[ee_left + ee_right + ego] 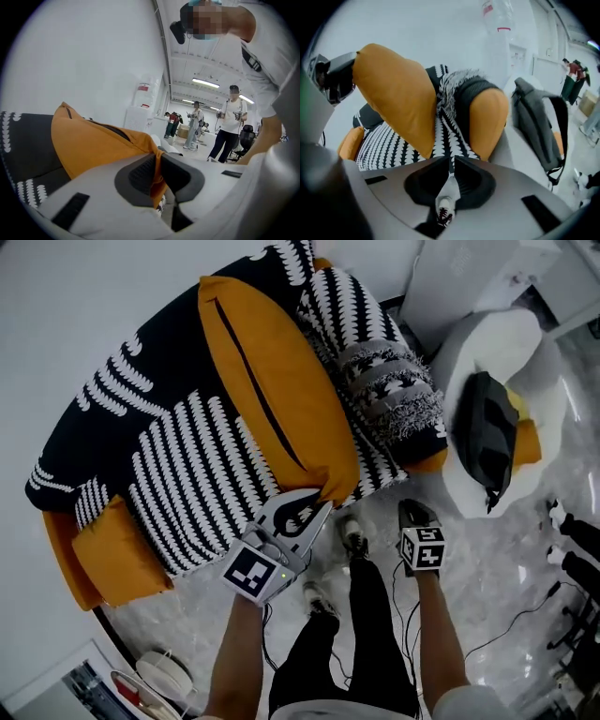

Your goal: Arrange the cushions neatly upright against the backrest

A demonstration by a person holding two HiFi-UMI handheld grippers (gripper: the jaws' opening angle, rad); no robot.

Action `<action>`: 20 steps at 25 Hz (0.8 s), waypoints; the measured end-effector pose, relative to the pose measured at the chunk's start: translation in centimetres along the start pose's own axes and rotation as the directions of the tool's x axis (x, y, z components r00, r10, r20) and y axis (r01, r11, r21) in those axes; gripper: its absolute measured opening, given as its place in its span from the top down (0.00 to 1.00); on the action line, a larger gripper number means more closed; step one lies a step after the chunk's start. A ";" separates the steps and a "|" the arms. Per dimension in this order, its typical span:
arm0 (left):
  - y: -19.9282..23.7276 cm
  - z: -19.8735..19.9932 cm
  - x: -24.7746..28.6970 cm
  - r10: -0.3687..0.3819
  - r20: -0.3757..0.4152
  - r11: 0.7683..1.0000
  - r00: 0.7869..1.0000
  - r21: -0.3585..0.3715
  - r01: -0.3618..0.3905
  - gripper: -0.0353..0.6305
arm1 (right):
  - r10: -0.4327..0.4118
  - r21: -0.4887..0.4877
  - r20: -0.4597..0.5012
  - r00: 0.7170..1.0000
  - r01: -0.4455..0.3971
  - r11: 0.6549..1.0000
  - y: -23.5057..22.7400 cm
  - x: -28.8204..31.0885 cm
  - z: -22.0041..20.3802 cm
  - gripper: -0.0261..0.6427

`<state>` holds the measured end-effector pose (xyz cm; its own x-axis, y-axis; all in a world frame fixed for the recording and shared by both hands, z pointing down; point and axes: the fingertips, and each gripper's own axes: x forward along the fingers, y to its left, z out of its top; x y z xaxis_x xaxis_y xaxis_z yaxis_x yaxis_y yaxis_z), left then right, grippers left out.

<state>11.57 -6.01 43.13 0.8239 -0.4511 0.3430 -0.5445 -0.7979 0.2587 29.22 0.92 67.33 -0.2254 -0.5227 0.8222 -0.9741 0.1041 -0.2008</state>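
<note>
Two claws: left claw [317, 506] pinching orange cushion [267, 371] corner; right claw [411, 509] pressed together, empty.

The large cushion [267, 381] lies on the sofa [178, 456], fringed cushion [394, 395] at its right.

The left gripper [158, 163] has its jaws pinched on a corner of the plump orange fabric cushion [93, 140] (dark zip along its top). Black-and-white patterned sofa upholstery [23, 159] lies behind the cushion at the left.

Matt cloth cushion [281, 362]; glossy floor [497, 563]
</note>
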 end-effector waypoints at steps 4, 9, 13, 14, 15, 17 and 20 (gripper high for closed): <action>-0.6 1.1 2.9 -0.018 0.002 1.000 1.000 0.020 0.018 0.87 | -0.014 -0.001 0.087 0.996 0.014 1.000 -2.3 -6.0 5.1 0.92; -1.2 2.6 6.2 -0.034 -0.010 0.999 0.999 0.036 0.034 0.87 | -0.065 -0.023 0.213 0.975 0.071 0.997 -3.5 -11.2 12.0 0.96; -2.0 2.5 8.6 -0.046 -0.047 0.998 0.998 0.045 0.048 0.87 | -0.075 -0.016 0.283 0.956 0.083 0.996 -3.4 -14.1 15.9 0.96; -2.2 2.6 9.2 -0.050 -0.050 0.997 0.998 0.049 0.052 0.87 | -0.071 -0.016 0.296 0.953 0.080 0.997 -3.3 -14.8 16.7 0.96; -2.5 2.6 9.8 -0.054 -0.052 0.997 0.997 0.052 0.056 0.87 | -0.067 -0.019 0.307 0.949 0.077 0.997 -3.2 -15.5 17.3 0.96; -2.9 2.6 11.0 -0.062 -0.058 0.996 0.996 0.055 0.065 0.87 | -0.054 -0.030 0.321 0.946 0.067 0.997 -2.9 -16.9 18.5 0.96; -3.4 2.1 13.1 -0.068 -0.076 0.996 0.995 0.057 0.073 0.87 | -0.020 -0.061 0.325 0.946 0.042 0.997 -2.0 -18.8 19.6 0.96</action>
<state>24.52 -10.03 44.84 0.8448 -0.3637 0.3925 -0.4733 -0.8500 0.2310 35.82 -6.04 41.83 -0.1873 -0.7711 0.6085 -0.9821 0.1334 -0.1333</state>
